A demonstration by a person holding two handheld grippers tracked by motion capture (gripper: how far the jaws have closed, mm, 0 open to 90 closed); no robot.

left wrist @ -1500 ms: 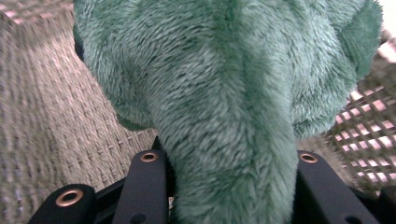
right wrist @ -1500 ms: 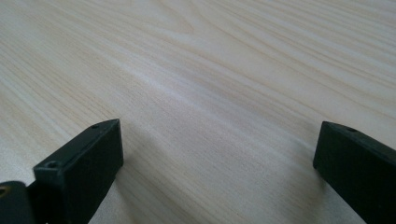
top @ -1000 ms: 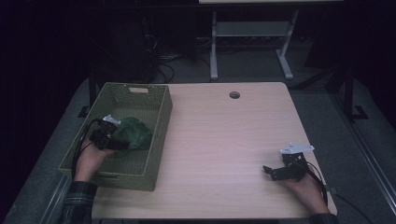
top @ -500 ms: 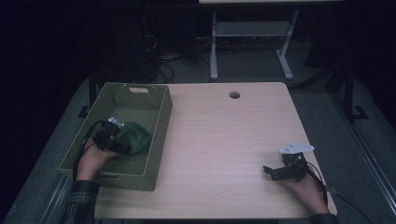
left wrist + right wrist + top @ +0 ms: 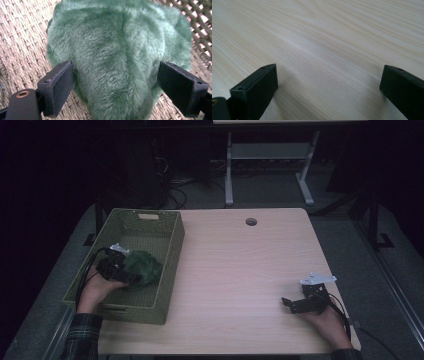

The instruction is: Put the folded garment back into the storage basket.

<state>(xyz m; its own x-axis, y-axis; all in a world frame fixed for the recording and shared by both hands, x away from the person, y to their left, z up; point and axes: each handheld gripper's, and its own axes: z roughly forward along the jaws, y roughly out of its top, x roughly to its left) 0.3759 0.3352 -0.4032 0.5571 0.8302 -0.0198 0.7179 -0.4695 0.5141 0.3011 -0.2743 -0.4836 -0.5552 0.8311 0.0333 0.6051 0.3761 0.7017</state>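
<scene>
Dark floor and a tangle of cables lay behind the pale wooden tabletop [image 5: 240, 270], and on its left side stood the green woven basket [image 5: 170, 245]. You had the left gripper [image 5: 117, 270] down inside that basket, where the green plush thing [image 5: 144, 267] lay on the woven bottom, close to the basket's right wall. Your left gripper's jaws had just been opening: in the left gripper view they stood wide, one on each side of the plush [image 5: 120, 57], the fur bulging between them but no longer squeezed. That read as the release step, the plush set down in the basket. Your right gripper [image 5: 302, 304] rested on the bare tabletop at the near right, its jaws spread with nothing but wood grain between them. Next, I judged, you needed to lift the left gripper straight up and clear, so the pads did not drag the fur along.
</scene>
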